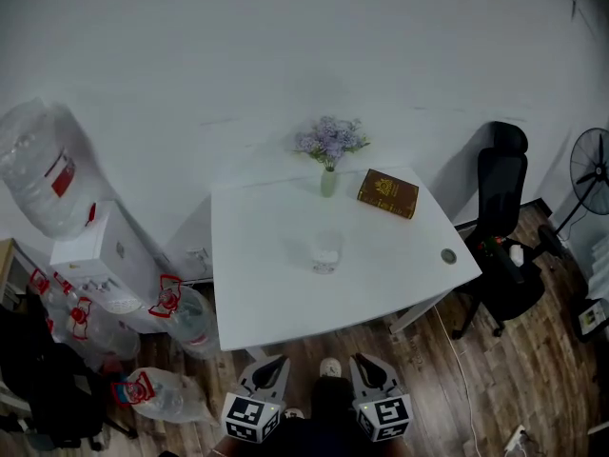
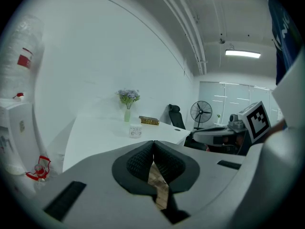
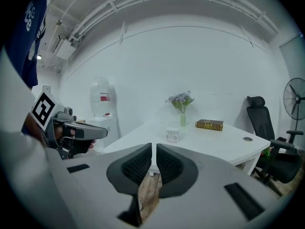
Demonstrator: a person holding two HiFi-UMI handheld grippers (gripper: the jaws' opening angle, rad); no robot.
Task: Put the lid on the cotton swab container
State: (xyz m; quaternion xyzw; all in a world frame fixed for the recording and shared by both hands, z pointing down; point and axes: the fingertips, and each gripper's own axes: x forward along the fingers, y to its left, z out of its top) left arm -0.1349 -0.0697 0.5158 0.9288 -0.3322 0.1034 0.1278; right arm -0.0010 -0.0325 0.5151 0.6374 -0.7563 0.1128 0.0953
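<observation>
Short of the table (image 1: 266, 284), your left gripper (image 1: 275, 362) and right gripper (image 1: 363, 361) hang closed, empty; next, approach the cotton swab container (image 1: 325, 252).

We can read no word or number anywhere. The red labels on the water bottles (image 1: 43, 184), the gold print on the brown book (image 1: 387, 192) and the label on the cotton swab container (image 1: 325, 252) are too small or blurred. The left gripper (image 1: 274, 362) and right gripper (image 1: 365, 362) carry black-and-white square markers, patterns rather than letters.
</observation>
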